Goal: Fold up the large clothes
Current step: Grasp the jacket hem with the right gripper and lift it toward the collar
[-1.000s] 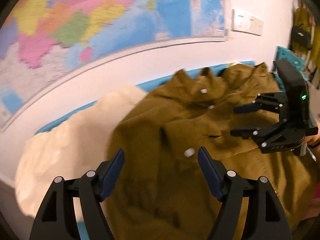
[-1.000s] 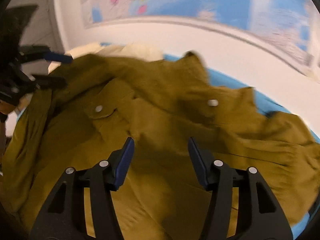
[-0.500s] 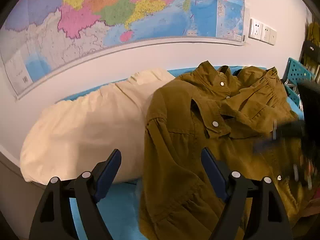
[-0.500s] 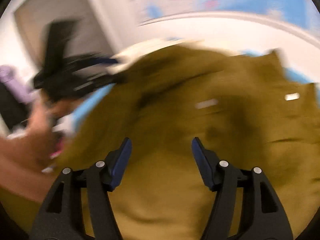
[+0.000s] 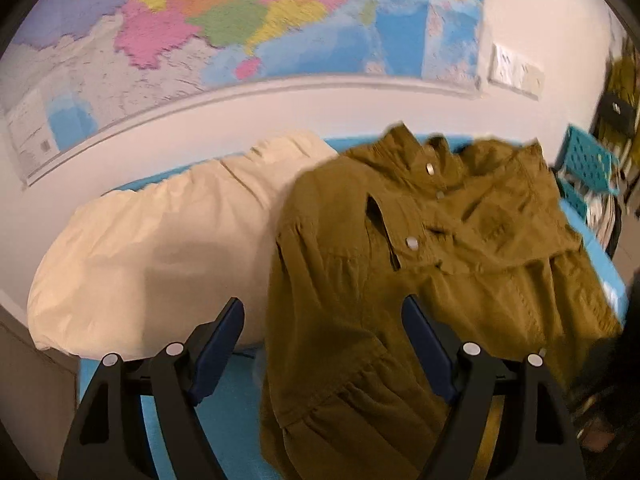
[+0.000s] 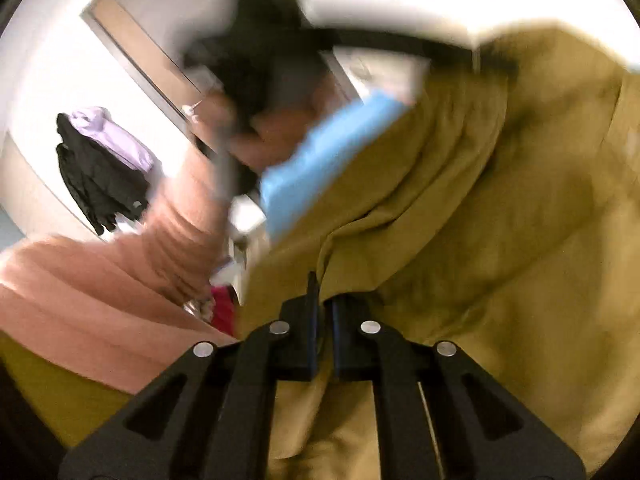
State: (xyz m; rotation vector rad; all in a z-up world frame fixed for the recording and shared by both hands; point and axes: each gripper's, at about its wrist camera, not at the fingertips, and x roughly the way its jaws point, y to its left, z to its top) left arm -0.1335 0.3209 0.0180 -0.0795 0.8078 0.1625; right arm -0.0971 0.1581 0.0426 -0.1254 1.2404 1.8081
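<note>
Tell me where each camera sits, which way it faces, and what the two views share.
Left wrist: sits on the left tool, open, looking across the olive jacket and cream pillow to the wall map.
Right wrist: sits on the right tool, shut on jacket fabric, facing sideways; the person's pink sleeve shows.
Shared: the jacket.

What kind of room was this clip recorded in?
Probably a bedroom or dorm room: an olive jacket lies on a blue-covered bed beside a cream pillow, a big wall map hangs above, and clothes hang on the far wall.
</note>
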